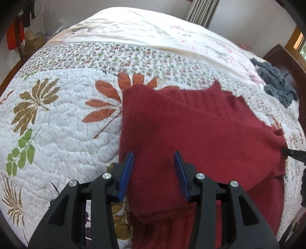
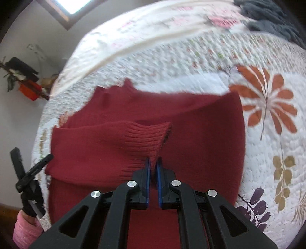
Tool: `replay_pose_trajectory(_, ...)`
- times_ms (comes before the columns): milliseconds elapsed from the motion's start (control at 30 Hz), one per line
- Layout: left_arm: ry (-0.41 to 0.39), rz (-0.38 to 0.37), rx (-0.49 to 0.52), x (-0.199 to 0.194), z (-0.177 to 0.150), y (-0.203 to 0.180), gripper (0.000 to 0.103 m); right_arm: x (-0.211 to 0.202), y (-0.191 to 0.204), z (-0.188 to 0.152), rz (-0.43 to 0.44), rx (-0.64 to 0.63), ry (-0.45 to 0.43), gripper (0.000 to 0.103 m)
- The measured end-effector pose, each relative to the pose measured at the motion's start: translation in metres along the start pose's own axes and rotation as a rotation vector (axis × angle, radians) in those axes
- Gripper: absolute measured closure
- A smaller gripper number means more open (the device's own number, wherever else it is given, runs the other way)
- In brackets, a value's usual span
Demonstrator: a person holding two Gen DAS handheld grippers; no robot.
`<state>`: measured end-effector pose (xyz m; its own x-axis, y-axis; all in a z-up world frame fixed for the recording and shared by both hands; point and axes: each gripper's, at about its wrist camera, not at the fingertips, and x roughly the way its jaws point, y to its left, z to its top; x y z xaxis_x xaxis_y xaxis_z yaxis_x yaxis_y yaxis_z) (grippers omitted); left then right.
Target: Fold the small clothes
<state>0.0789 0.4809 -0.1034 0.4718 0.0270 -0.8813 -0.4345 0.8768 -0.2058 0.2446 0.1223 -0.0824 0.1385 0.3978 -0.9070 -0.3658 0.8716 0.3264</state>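
Observation:
A dark red knitted sweater (image 1: 191,124) (image 2: 200,143) lies on the quilted bed, with its left side folded in over the body. My left gripper (image 1: 154,153) hovers open over the folded left part, blue pads apart with only fabric below them. My right gripper (image 2: 153,160) is shut on the ribbed sleeve cuff (image 2: 147,138) and holds the sleeve across the sweater's body. In the left wrist view that cuff (image 1: 277,141) meets the right gripper (image 1: 286,151) at the frame's right edge. The left gripper (image 2: 31,153) shows at the left of the right wrist view, held by a hand in a pink sleeve.
The leaf-patterned quilt (image 1: 57,124) (image 2: 277,143) spreads wide to the left of the sweater. A grey garment (image 1: 275,80) (image 2: 271,17) lies crumpled at the far side of the bed. A cream blanket (image 1: 143,28) covers the far end. Dark wooden furniture (image 1: 283,57) stands beyond it.

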Motion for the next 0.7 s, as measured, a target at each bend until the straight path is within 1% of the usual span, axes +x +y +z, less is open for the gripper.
replay_pose_trajectory(67, 0.006, 0.021, 0.022, 0.004, -0.002, -0.003, 0.06, 0.015, -0.006, -0.004, -0.003, 0.014, 0.037, 0.097)
replay_pose_trajectory(133, 0.006, 0.042, 0.05, 0.006, -0.002, -0.007, 0.059, 0.022, -0.008, -0.008, -0.017, 0.01, 0.049, 0.096)
replay_pose_trajectory(233, 0.001, 0.05, 0.069, -0.001, -0.001, -0.012, 0.058, 0.017, -0.001, -0.01, -0.053, -0.015, 0.045, 0.09)
replay_pose_trajectory(300, -0.03, 0.03, 0.063, -0.014, 0.001, -0.016, 0.058, 0.005, 0.007, -0.01, -0.094, -0.04, 0.014, 0.088)
replay_pose_trajectory(333, -0.053, 0.018, 0.067, -0.021, 0.002, -0.02, 0.058, -0.006, 0.013, -0.009, -0.102, -0.051, -0.017, 0.086)
replay_pose_trajectory(400, -0.109, -0.011, 0.107, -0.036, 0.004, -0.035, 0.058, -0.018, 0.027, -0.005, -0.058, -0.065, -0.053, 0.085)
replay_pose_trajectory(433, -0.121, -0.025, 0.121, -0.039, 0.005, -0.041, 0.057, -0.02, 0.033, -0.002, -0.041, -0.073, -0.058, 0.085)
replay_pose_trajectory(467, -0.127, -0.055, 0.136, -0.04, 0.005, -0.049, 0.055, -0.019, 0.039, 0.0, -0.028, -0.083, -0.057, 0.085)
replay_pose_trajectory(533, -0.1, -0.082, 0.154, -0.031, 0.007, -0.062, 0.054, -0.011, 0.051, 0.002, -0.02, -0.104, -0.037, 0.084)
replay_pose_trajectory(600, -0.072, -0.071, 0.164, -0.018, 0.005, -0.066, 0.054, 0.003, 0.054, 0.001, -0.038, -0.107, -0.007, 0.084)
replay_pose_trajectory(700, -0.024, -0.044, 0.155, 0.0, 0.001, -0.059, 0.054, 0.015, 0.043, -0.004, -0.068, -0.084, 0.018, 0.084)
